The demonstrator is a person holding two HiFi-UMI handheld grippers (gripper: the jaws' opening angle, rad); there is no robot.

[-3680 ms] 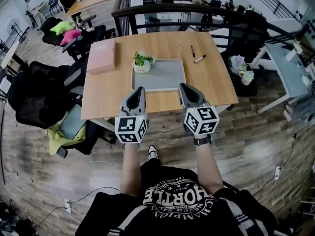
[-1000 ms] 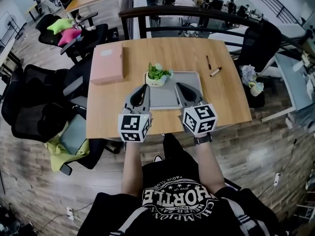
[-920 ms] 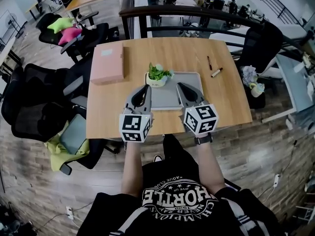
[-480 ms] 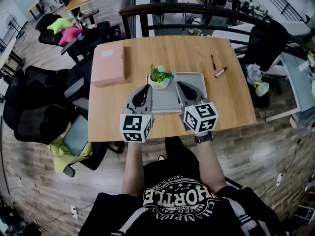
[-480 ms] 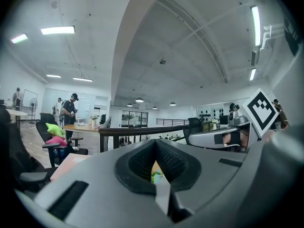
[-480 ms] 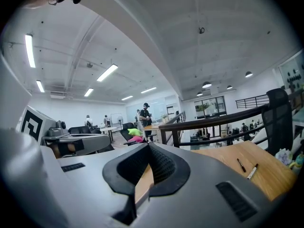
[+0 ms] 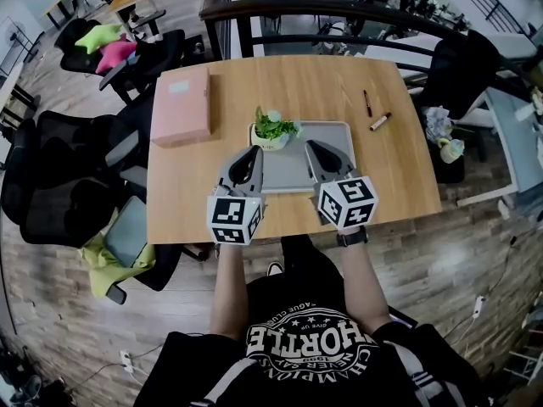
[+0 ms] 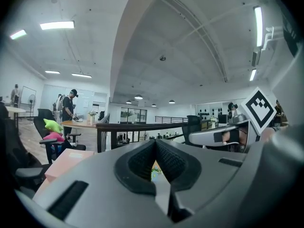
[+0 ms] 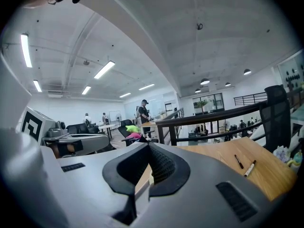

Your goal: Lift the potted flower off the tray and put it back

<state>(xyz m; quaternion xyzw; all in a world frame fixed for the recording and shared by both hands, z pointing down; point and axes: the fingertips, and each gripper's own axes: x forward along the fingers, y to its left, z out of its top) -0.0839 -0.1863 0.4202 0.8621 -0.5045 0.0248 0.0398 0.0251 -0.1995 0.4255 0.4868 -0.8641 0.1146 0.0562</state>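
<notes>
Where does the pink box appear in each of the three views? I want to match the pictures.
Head view: the pink box lies at the far left corner of the table.
Left gripper view: the pink box is low at the left, above the gripper's body.
Right gripper view: not in it.
Shared landmark: the dark railing behind the table.
</notes>
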